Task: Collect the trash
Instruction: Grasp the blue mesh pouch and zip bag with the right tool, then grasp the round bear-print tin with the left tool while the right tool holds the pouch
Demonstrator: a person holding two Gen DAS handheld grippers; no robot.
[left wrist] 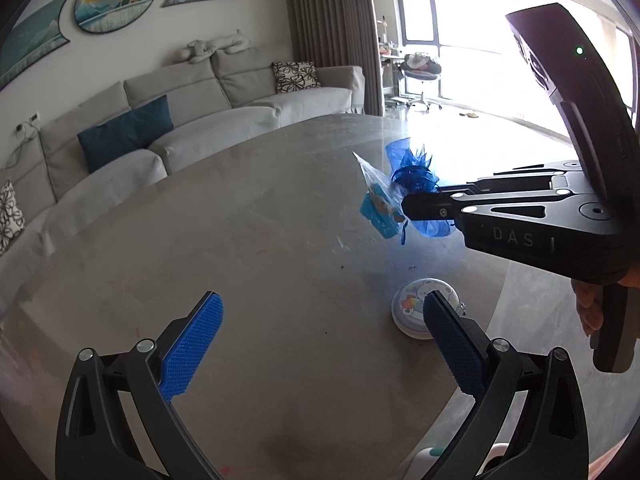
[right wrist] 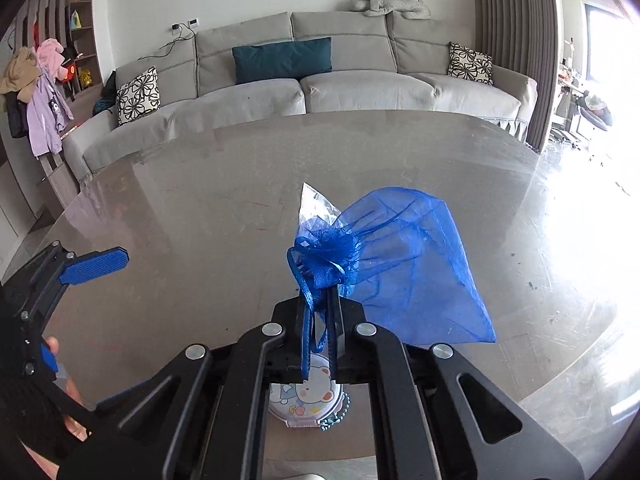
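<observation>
Right tongs (right wrist: pixel 320 312) closed on one blue pouch (right wrist: pixel 404 264), held above the bench (right wrist: pixel 180 216) with one clear wrapper (left wrist: pixel 378 196). Left tongs (left wrist: pixel 320 344) wide open, empty. One round tin (left wrist: pixel 416 304) on bench.

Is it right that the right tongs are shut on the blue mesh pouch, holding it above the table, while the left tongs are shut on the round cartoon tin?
Not quite. The left tongs are open and hold nothing; the round cartoon tin lies on the table beside one finger, as the left wrist view shows. The rest stands: the right tongs are shut on the blue mesh pouch, lifted off the table.
</observation>
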